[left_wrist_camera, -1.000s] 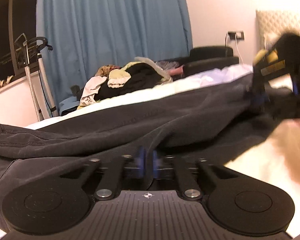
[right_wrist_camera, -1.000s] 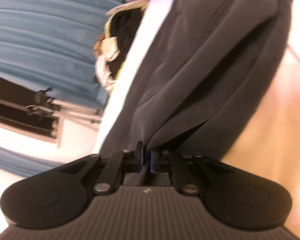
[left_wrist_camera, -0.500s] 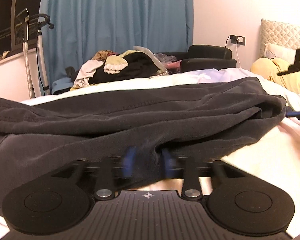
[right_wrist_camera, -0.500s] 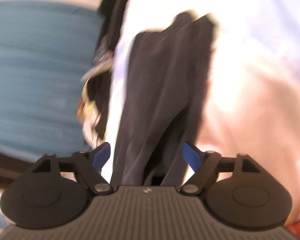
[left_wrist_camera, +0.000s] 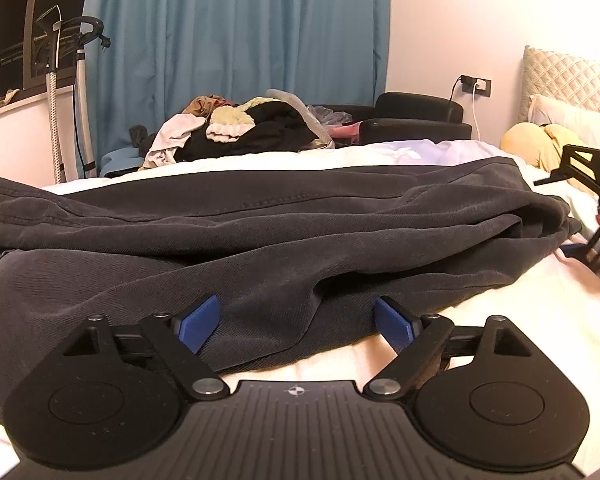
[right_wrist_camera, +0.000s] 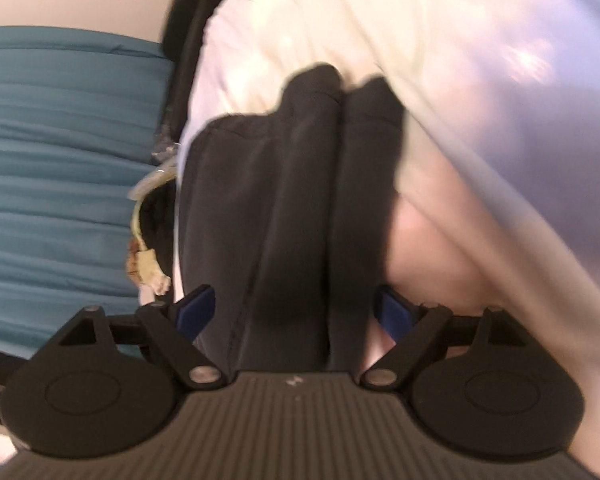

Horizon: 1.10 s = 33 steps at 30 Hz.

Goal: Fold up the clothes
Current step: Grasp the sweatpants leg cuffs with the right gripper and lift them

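both tools released | left tool [left_wrist_camera: 296,322] level, right tool [right_wrist_camera: 294,312] rolled | trousers [left_wrist_camera: 260,240] flat

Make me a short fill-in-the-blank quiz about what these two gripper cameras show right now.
1. The dark trousers lie on a ____ with a pale sheet.
2. The left gripper has its jaws ____.
3. The curtain behind the clothes pile is ____.
4. The right gripper has ____ finger pads.

Answers: bed; open; blue; blue

Warm indoor light, bright and even. The left wrist view is sharp, with fisheye bending at its edges and dark corners. The right wrist view is motion-blurred throughout, with the white bedsheet [right_wrist_camera: 480,80] washed pale by glare.
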Each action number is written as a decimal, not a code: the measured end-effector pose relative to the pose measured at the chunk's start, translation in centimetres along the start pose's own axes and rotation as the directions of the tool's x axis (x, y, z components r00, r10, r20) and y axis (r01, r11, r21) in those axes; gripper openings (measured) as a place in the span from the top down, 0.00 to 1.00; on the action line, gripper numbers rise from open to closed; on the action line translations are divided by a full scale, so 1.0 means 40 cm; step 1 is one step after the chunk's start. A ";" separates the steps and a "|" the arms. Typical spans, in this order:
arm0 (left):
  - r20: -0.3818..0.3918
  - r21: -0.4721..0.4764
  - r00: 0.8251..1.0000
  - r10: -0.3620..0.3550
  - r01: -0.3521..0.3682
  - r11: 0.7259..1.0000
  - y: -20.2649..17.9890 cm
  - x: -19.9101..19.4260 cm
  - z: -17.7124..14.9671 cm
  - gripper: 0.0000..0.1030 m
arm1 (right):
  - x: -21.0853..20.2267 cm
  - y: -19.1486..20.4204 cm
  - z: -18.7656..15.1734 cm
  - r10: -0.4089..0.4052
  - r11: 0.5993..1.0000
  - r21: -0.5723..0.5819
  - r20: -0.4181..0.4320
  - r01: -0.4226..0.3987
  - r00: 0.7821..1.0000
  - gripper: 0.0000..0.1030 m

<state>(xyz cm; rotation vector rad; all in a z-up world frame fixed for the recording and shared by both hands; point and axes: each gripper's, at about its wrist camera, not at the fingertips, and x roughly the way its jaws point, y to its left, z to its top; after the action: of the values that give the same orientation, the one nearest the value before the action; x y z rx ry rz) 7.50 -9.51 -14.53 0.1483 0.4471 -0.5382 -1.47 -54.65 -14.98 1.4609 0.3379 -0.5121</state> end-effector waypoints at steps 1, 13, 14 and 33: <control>0.005 -0.004 1.000 -0.001 0.001 1.000 0.001 -0.002 0.000 0.15 | -0.002 0.001 0.009 0.030 0.999 -0.011 0.008 -0.030 1.000 0.19; 0.220 -0.027 0.974 0.060 -0.056 0.998 0.009 -0.076 0.064 0.14 | 0.061 -0.070 0.065 0.214 0.973 -0.089 0.020 -0.212 0.977 0.46; 0.215 -0.030 0.973 0.079 -0.074 0.997 0.012 -0.066 0.076 0.13 | 0.067 -0.081 0.074 0.229 0.971 -0.079 0.025 -0.226 0.973 0.56; -0.154 -0.015 0.928 0.339 -0.346 0.938 0.127 0.201 0.132 0.12 | -0.003 0.099 0.047 0.293 0.872 -0.438 0.107 -0.220 0.950 0.93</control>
<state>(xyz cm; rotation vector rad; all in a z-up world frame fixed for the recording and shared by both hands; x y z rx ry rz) 18.27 -10.21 -13.31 0.2225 0.5648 -0.1732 0.34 -56.36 -11.36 1.0106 0.1026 -0.3177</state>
